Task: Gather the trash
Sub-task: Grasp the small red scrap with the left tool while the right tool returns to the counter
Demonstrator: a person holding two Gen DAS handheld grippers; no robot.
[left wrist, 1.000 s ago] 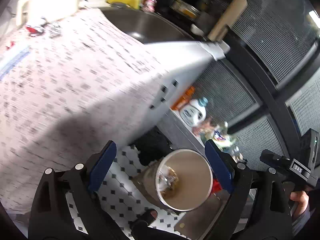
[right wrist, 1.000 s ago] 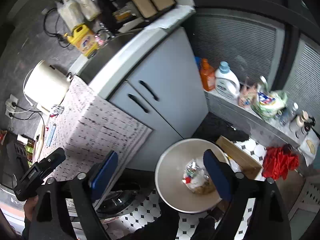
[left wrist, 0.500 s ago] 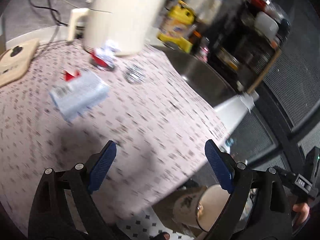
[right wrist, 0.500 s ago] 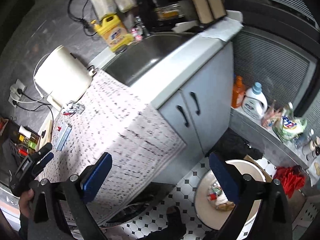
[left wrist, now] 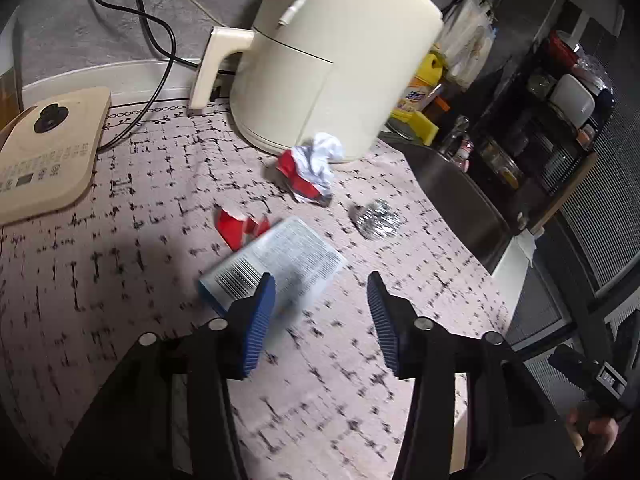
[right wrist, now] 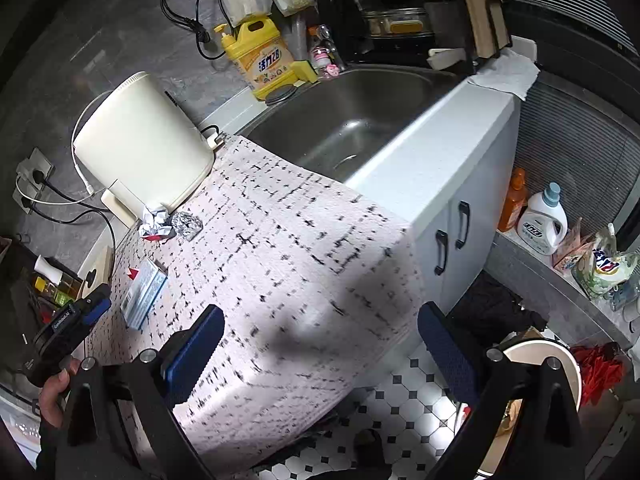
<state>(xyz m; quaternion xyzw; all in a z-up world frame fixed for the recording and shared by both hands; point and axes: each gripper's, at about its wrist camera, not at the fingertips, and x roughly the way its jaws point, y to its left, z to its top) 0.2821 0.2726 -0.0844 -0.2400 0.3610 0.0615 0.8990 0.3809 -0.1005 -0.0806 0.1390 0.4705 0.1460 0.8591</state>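
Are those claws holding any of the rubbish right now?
No. The left claw is closing with nothing between its pads, above the flat packet; the right claw is open and empty.

Home kitchen. Evidence: steel sink set in a white worktop over cupboard doors; yellow dish soap bottle behind the sink; cream countertop appliance on a patterned cloth; laundry detergent bottle on a ledge; tiled floor.
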